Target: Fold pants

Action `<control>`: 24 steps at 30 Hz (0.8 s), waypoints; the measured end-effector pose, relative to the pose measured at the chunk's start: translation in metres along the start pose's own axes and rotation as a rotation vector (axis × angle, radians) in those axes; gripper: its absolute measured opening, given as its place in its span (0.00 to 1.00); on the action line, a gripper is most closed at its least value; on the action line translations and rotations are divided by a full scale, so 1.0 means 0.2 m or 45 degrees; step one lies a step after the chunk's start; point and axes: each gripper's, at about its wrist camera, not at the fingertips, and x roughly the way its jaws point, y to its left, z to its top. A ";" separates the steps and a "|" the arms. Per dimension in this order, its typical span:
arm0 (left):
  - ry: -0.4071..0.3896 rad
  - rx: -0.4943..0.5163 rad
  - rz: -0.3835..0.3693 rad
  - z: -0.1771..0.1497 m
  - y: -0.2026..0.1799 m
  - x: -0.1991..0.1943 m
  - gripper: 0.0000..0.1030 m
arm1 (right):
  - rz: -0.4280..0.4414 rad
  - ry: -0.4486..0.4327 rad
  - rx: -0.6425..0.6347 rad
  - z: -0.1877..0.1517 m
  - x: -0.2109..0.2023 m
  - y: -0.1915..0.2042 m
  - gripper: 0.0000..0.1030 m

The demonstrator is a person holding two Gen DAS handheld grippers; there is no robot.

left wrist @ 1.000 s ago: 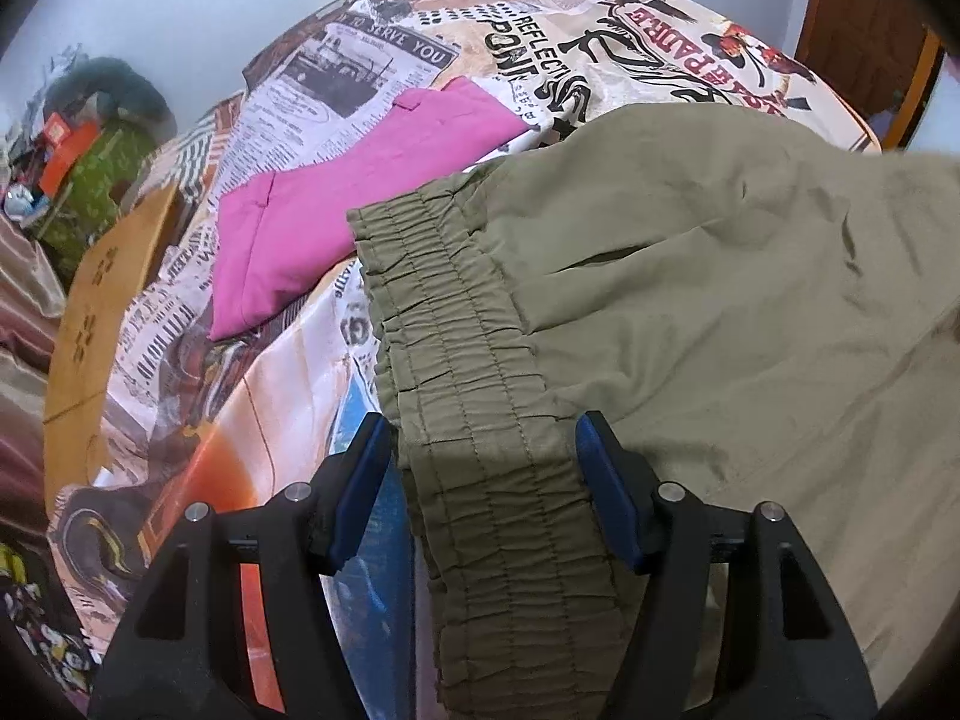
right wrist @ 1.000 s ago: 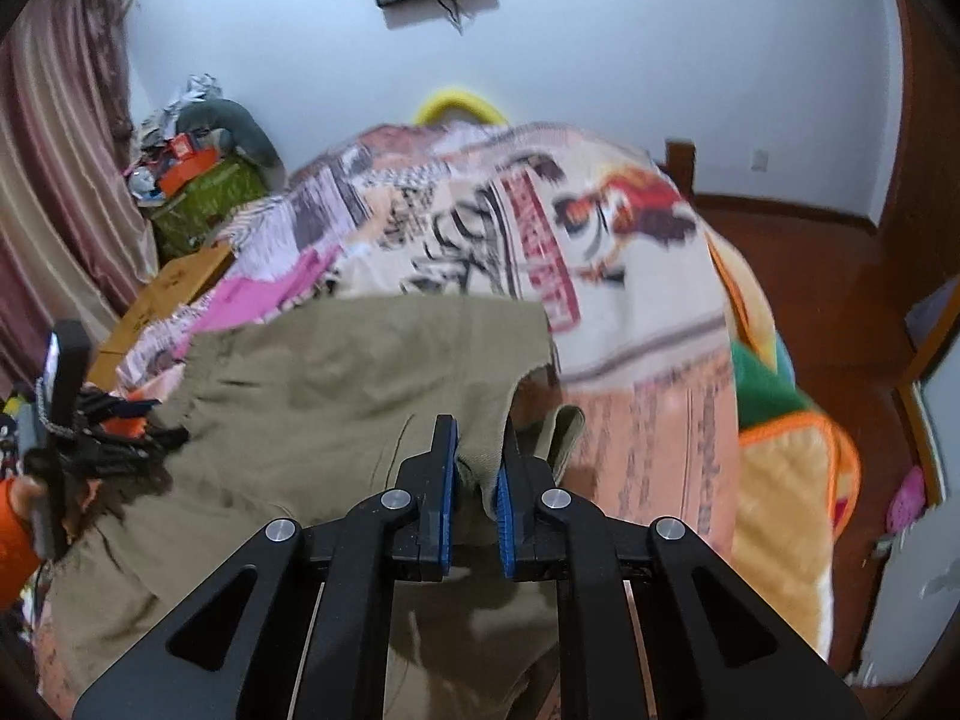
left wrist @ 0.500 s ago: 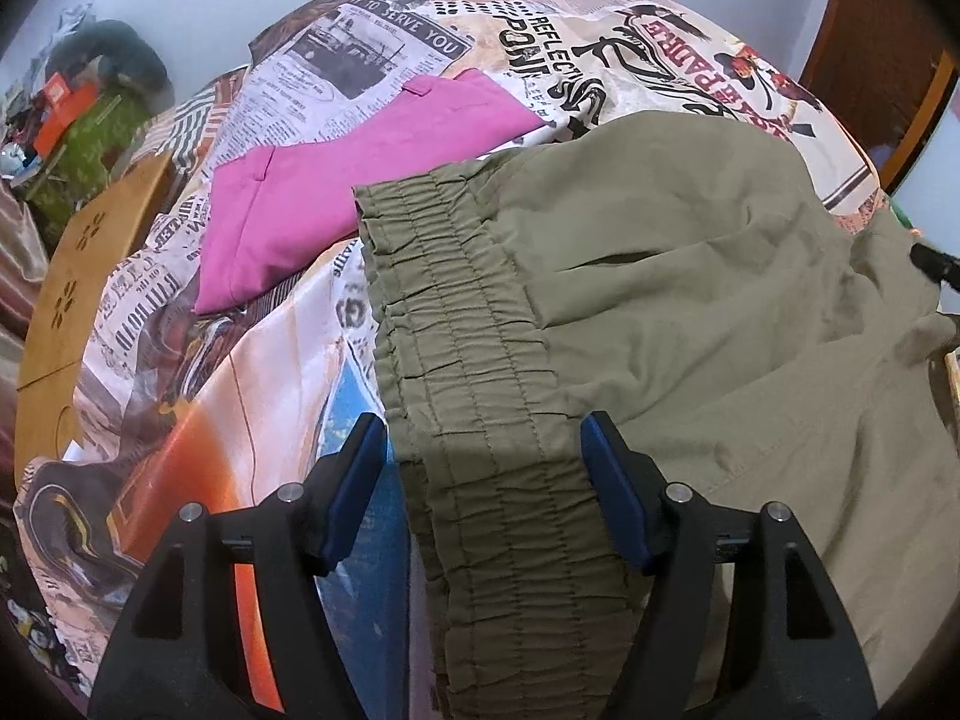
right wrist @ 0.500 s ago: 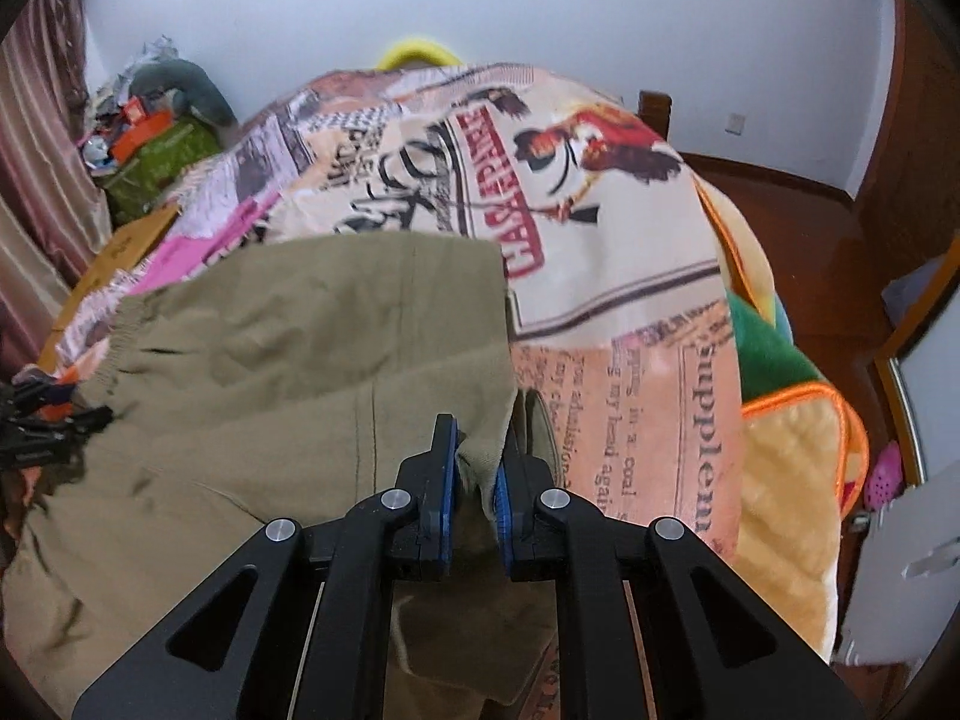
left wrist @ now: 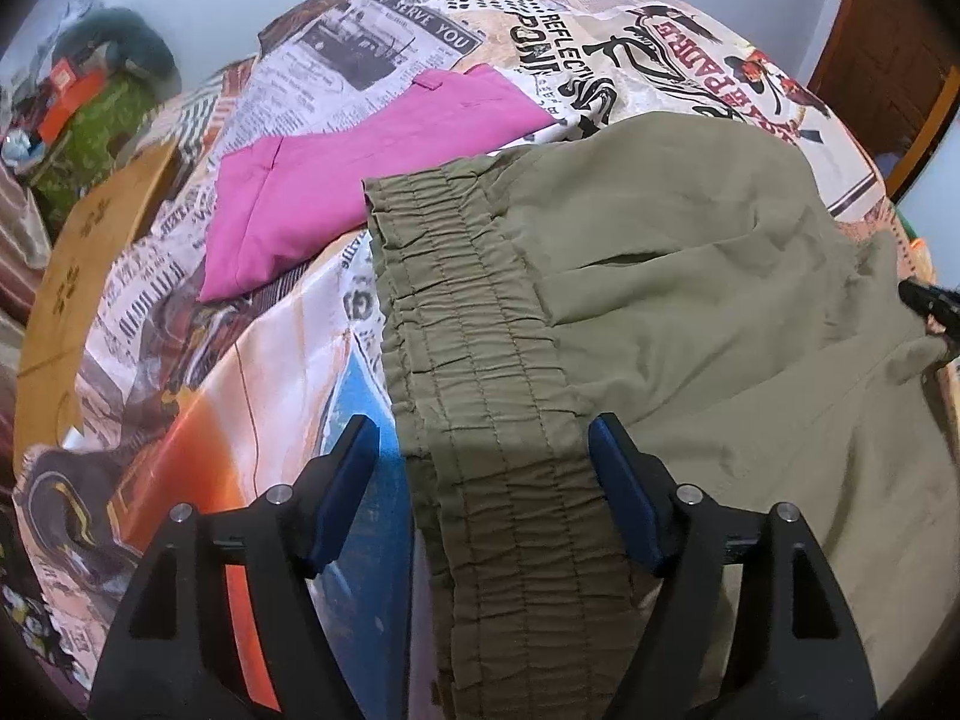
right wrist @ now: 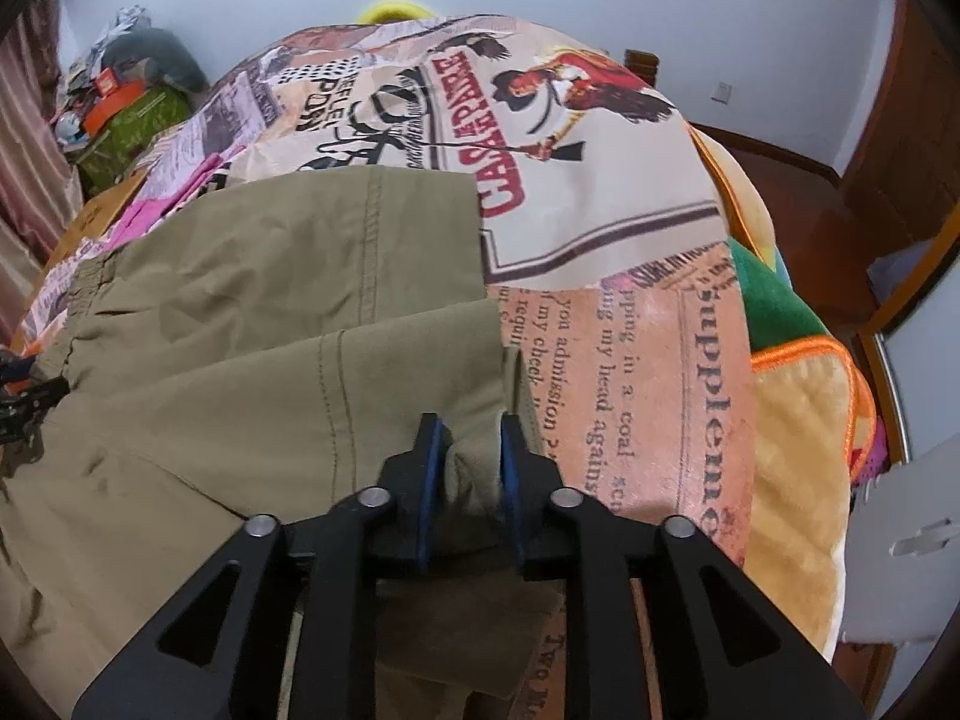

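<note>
Olive green pants (left wrist: 690, 276) lie on a bed with a newspaper-print cover. Their elastic waistband (left wrist: 480, 360) runs toward my left gripper (left wrist: 483, 450), which is open with its fingers on either side of the band. In the right wrist view the pants (right wrist: 270, 312) lie folded over, with the leg hems at the right. My right gripper (right wrist: 471, 444) has its jaws a little apart, with a bunch of hem fabric between the pads. The right gripper's tip also shows at the right edge of the left wrist view (left wrist: 930, 300).
Folded pink pants (left wrist: 336, 180) lie on the bed beyond the waistband. A wooden board (left wrist: 78, 264) stands at the bed's left side, with clutter behind it. A yellow and green plush blanket (right wrist: 798, 408) hangs at the bed's right edge. A wooden door (right wrist: 900, 120) is far right.
My right gripper lowered the pants' hem end down onto the bed and its jaws opened slightly. My left gripper stayed open over the waistband, nearly still.
</note>
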 end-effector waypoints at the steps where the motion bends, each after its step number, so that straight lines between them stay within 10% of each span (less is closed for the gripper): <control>1: 0.007 -0.001 -0.014 0.00 0.01 -0.02 0.72 | 0.002 0.007 0.006 0.00 -0.01 -0.01 0.26; 14: -0.148 -0.017 0.033 0.18 0.17 -0.22 0.71 | -0.017 -0.182 0.032 0.22 -0.30 -0.08 0.59; 24: -0.102 -0.023 -0.005 0.36 0.16 -0.01 0.71 | 0.024 -0.131 -0.013 0.50 0.01 -0.02 0.65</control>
